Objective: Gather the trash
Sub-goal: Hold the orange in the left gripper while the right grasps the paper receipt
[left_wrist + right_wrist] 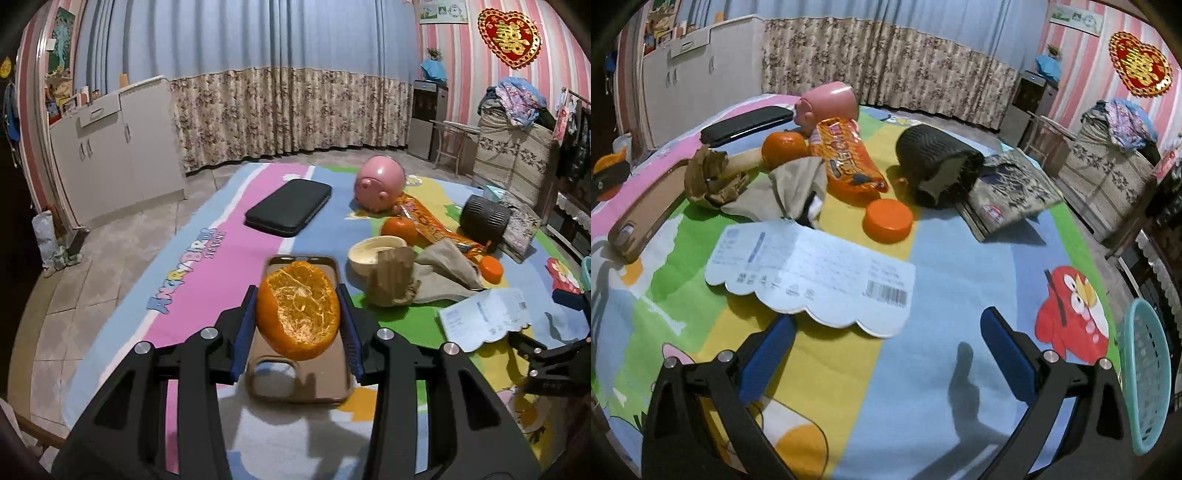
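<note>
Peel clamped in my left gripper above the phone case, right gripper spread empty over the paper card; next I'd carry it to the teal basket.

On the cartoon tablecloth — one orange peel, one whole orange, two phone cases, one pink pig, one snack packet, one orange lid, one printed card — and one teal basket.
</note>
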A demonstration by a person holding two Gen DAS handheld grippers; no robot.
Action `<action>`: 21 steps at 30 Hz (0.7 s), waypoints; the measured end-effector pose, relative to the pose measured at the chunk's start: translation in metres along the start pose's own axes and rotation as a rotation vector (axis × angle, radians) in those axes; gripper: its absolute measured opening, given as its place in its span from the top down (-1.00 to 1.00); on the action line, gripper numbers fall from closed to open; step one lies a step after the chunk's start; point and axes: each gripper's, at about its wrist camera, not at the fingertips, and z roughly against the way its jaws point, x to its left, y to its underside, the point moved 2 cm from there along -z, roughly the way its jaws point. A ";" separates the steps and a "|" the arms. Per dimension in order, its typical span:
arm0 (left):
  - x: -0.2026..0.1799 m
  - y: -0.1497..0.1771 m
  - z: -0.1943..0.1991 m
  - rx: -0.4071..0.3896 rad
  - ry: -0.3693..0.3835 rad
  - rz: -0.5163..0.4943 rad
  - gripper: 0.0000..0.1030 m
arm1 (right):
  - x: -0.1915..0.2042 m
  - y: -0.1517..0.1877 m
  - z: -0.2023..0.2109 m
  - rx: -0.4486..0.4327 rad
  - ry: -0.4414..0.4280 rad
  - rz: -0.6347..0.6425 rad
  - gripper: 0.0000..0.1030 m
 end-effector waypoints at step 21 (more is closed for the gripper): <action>-0.003 -0.031 0.012 -0.040 0.015 -0.022 0.22 | -0.020 -0.028 0.025 -0.043 -0.139 0.049 0.88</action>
